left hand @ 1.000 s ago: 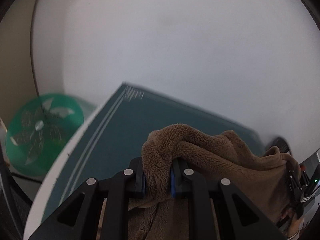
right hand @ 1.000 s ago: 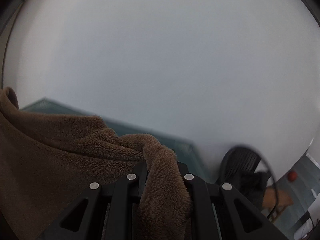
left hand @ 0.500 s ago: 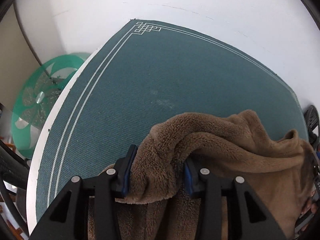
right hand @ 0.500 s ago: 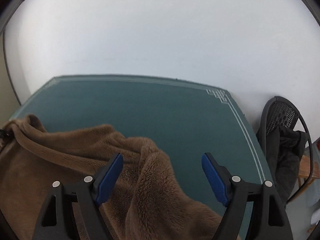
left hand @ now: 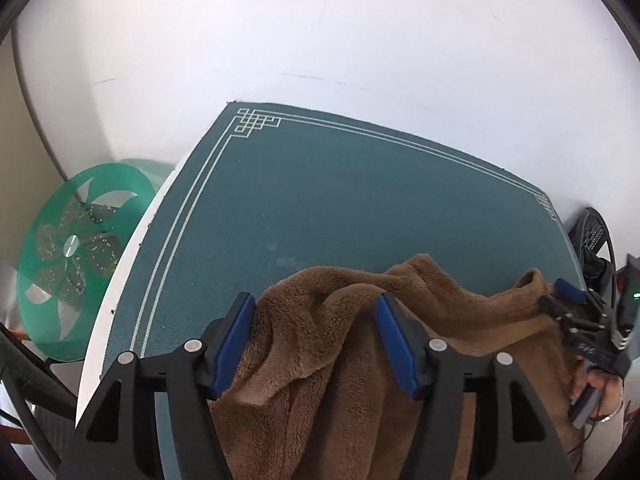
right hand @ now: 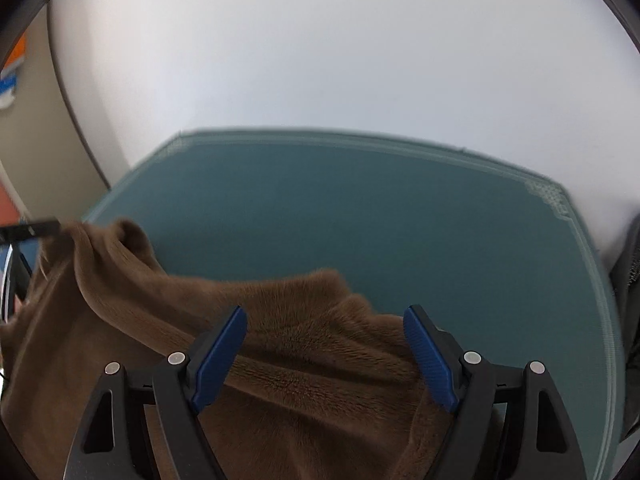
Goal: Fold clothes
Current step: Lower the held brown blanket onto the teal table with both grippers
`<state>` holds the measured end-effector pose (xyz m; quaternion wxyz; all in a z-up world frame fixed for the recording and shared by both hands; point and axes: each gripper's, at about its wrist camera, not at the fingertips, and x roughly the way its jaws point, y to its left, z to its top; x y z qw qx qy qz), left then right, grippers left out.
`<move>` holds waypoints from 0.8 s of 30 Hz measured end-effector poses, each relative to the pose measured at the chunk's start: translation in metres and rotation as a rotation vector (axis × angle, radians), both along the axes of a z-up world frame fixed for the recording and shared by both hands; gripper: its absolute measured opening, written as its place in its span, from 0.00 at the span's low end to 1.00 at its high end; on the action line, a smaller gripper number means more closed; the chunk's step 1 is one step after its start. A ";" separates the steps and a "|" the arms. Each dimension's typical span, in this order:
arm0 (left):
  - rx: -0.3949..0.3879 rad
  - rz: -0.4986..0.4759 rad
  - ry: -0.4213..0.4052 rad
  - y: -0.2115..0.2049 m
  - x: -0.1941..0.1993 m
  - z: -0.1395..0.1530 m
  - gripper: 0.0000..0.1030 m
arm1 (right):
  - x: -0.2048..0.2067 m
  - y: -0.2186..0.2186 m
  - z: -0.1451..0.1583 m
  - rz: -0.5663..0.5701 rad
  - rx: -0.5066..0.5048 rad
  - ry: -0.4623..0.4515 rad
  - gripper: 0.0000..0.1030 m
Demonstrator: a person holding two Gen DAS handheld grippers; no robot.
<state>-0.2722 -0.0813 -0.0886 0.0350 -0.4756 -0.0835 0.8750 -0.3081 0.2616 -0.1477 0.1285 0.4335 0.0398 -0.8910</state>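
White wall (left hand: 320, 32) backs our teal mat (left hand: 340, 200). On its near side our brown fleece garment (left hand: 340, 360) lies bunched beneath our left gripper (left hand: 316, 342) and right gripper (right hand: 324, 354), jaws spread, gripping nothing.

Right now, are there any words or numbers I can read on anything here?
None can be read.
The teal mat has only white border lines and a knot pattern at its corners, no letters.
The brown fleece garment shows no label.
The green disc has only a petal pattern.
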 end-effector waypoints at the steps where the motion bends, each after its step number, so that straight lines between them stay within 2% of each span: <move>1: 0.008 0.005 0.001 -0.005 0.003 -0.002 0.65 | 0.002 -0.006 -0.004 0.013 0.017 -0.012 0.80; 5: -0.007 -0.004 -0.007 -0.003 -0.011 -0.008 0.65 | 0.007 -0.022 -0.013 0.045 0.073 -0.027 0.80; 7: -0.025 -0.037 -0.019 0.008 -0.025 -0.013 0.65 | 0.002 -0.021 -0.013 0.044 0.068 -0.025 0.80; 11: -0.053 -0.163 -0.071 0.037 -0.051 -0.025 0.65 | -0.001 -0.017 -0.010 0.034 0.030 -0.022 0.79; 14: -0.058 -0.320 -0.132 0.061 -0.060 -0.042 0.65 | -0.005 -0.020 -0.008 0.045 0.045 -0.020 0.77; 16: -0.096 -0.384 -0.146 0.072 -0.059 -0.048 0.65 | -0.004 -0.021 -0.008 0.067 0.063 -0.020 0.72; 18: -0.142 -0.392 -0.124 0.077 -0.056 -0.050 0.65 | -0.006 -0.024 -0.005 0.061 0.078 -0.008 0.60; 19: -0.140 -0.384 -0.120 0.077 -0.056 -0.050 0.65 | -0.007 -0.026 -0.004 0.051 0.086 0.002 0.55; 21: -0.106 -0.356 -0.122 0.073 -0.062 -0.051 0.52 | -0.011 -0.030 -0.001 0.031 0.102 0.020 0.30; 22: -0.090 -0.344 -0.122 0.073 -0.065 -0.050 0.41 | -0.012 -0.033 0.000 0.021 0.109 0.029 0.26; 23: -0.075 -0.332 -0.122 0.072 -0.069 -0.049 0.34 | -0.014 -0.035 0.002 0.011 0.117 0.039 0.24; 24: -0.084 -0.310 -0.107 0.076 -0.072 -0.046 0.31 | -0.015 -0.037 0.003 0.001 0.125 0.048 0.22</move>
